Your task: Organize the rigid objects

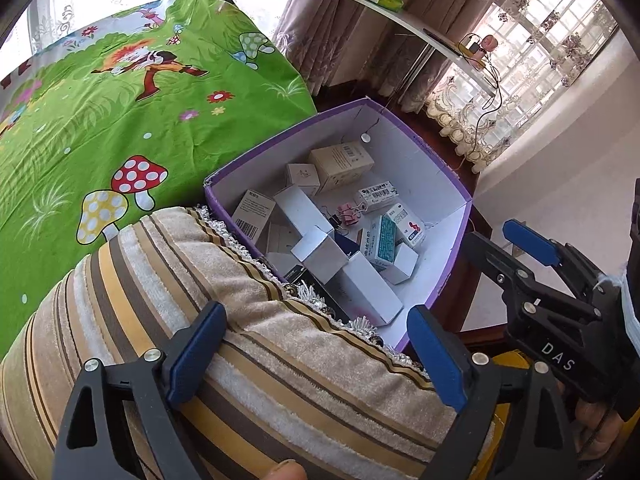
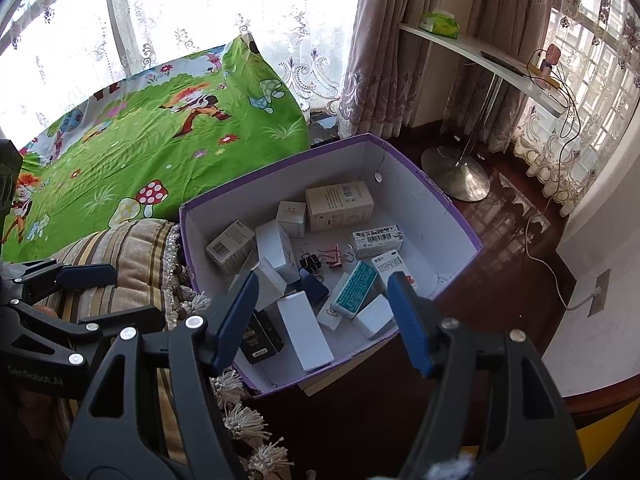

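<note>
A purple-rimmed cardboard box (image 1: 420,148) (image 2: 424,196) with white walls holds several small cartons, a teal medicine box (image 2: 355,289) (image 1: 384,240), a pink binder clip (image 2: 335,257) (image 1: 347,213), a black binder clip (image 2: 310,261) and a dark blue case (image 2: 314,286). My left gripper (image 1: 316,354) is open and empty above a striped cushion (image 1: 248,320), left of the box. My right gripper (image 2: 322,320) is open and empty above the box's near edge. The right gripper also shows in the left wrist view (image 1: 500,252), and the left gripper in the right wrist view (image 2: 100,292).
A green cartoon-print sheet (image 1: 120,120) (image 2: 160,152) covers the bed to the left. The box sits beside the tasselled cushion (image 2: 132,256). A white shelf table (image 2: 480,56) on a metal base stands behind, with curtains, cables and dark wood floor (image 2: 512,216) to the right.
</note>
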Demonstrator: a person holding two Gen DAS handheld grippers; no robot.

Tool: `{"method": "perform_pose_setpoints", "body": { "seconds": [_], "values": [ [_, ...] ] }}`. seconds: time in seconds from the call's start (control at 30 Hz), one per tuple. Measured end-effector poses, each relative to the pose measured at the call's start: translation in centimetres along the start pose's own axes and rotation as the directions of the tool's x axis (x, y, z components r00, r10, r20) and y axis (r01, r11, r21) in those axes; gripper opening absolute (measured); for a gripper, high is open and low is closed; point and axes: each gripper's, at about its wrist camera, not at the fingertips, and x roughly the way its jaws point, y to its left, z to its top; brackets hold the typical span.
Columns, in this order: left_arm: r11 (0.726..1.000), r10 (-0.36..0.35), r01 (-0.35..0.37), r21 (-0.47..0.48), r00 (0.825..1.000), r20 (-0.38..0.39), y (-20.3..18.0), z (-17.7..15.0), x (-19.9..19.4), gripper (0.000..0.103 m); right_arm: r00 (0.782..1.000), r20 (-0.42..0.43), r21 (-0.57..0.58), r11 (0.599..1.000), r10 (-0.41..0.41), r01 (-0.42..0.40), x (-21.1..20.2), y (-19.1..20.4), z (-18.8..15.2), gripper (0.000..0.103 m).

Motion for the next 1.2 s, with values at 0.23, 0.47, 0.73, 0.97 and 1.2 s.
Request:
{"method": "perform_pose_setpoints", "body": {
  "seconds": [0.23, 0.47, 0.73, 0.97, 1.2],
  "values": [
    [1.0, -0.001, 0.001, -0.001, 1.0, 0.0, -0.04, 0.01, 0.1, 0.093, 1.0, -0.003, 0.006, 1.0, 0.001, -0.001, 0.07, -0.07, -0.07, 0.07],
    [1.0, -0.001, 0.001, 0.0, 1.0, 0.0, -0.03, 0.0, 0.11, 0.093, 1.0, -0.003, 0.008, 1.0, 0.003, -0.003, 0.08, -0.11, -0.03, 0.071],
    [1.0, -0.002, 0.002, -0.001, 1.0, 0.0, -0.04, -0.01, 0.12, 0.093, 1.0, -0.003, 0.008, 1.0, 0.003, -0.003, 0.12, -0.12, -0.01, 0.071],
    [1.0, -0.001, 0.001, 0.0, 1.0, 0.0, -0.02, -0.01, 0.13, 0.093, 1.0, -0.005, 0.011, 1.0, 0.003, -0.003, 0.16, -0.16, -0.06, 0.071],
    [1.0, -0.002, 0.002, 0.0, 1.0, 0.0, -0.02, -0.01, 0.13, 0.093, 1.0, -0.004, 0.011, 1.0, 0.004, -0.004, 0.18, -0.21, -0.06, 0.071]
  ]
}}
